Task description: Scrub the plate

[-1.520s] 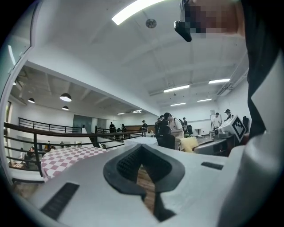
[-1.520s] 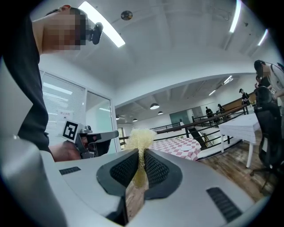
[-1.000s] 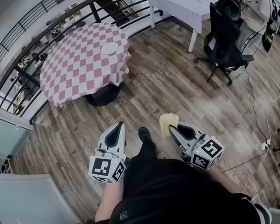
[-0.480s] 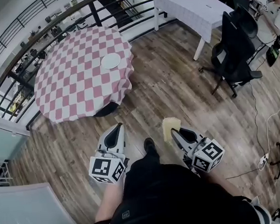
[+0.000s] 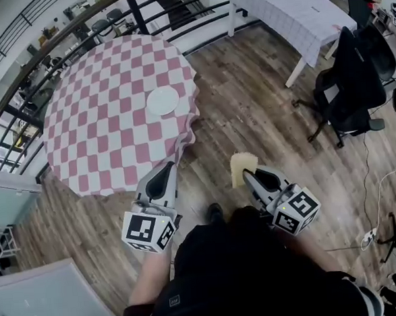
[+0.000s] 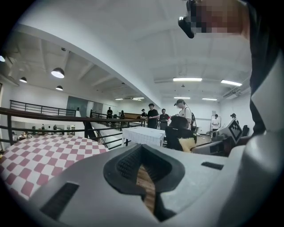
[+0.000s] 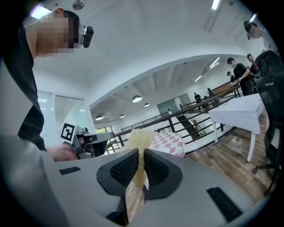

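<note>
A small white plate (image 5: 162,101) lies on a round table (image 5: 108,126) with a pink-and-white chequered cloth, well ahead of both grippers. My left gripper (image 5: 162,171) hovers over the wood floor just short of the table's near edge, shut with nothing in it; the left gripper view shows its jaws (image 6: 144,170) together and the chequered table (image 6: 40,155) at left. My right gripper (image 5: 248,174) is shut on a yellow sponge (image 5: 242,166) that sticks up between the jaws (image 7: 141,170). The sponge (image 7: 141,142) hides part of the table (image 7: 171,142) behind it.
A black railing (image 5: 54,35) curves behind the round table. A long white-clothed table (image 5: 289,6) and a black office chair (image 5: 352,89) stand at right. Cables and a power strip (image 5: 369,238) lie on the floor at right. Several people (image 6: 153,116) stand far off.
The round table and plate have come closer and lower in the head view as the person walks toward them. Both grippers keep their pose, and the sponge stays held.
</note>
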### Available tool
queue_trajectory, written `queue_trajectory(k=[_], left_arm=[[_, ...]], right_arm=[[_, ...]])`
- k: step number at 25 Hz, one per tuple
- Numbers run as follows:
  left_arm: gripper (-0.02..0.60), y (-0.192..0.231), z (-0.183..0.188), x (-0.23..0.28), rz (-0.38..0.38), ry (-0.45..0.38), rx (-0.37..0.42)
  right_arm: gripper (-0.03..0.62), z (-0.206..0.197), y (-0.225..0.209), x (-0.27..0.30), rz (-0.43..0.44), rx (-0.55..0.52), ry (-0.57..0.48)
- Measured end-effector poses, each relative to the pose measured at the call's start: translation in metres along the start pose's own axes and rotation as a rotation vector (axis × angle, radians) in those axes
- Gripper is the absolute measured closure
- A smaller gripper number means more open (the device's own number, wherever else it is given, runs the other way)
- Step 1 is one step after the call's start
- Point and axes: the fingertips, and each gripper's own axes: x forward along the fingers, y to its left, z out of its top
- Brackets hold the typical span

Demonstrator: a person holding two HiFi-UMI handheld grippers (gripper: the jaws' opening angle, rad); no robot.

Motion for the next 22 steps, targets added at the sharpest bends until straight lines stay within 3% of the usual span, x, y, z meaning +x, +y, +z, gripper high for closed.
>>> queue_trajectory(k=[4,8,11,16,22], left_arm=[[0.575,0.02,-0.002,0.038,0.013,0.014,-0.023],[0.575,0.049,0.003,0.075,0.087,0.002,-0.048],[0.575,0.067,0.017,0.105,0.178,-0.026,-0.058],[0.575,0.1,0.035,0.143,0.392,-0.044,-0.092],[0.574,0.113,0.028,0.168,0.523,0.001,-0.102]], right_arm=[[0.548,0.0,-0.029,0.037,0.036,0.022,0.051],[0.548,0.018,-0.064,0.08,0.119,0.002,0.082],[0.548,0.046,-0.094,0.109,0.194,-0.026,0.104],[0.548,0.079,-0.145,0.152,0.304,-0.022,0.157],[0.548,0.075,-0.174,0.198,0.444,-0.05,0.264]])
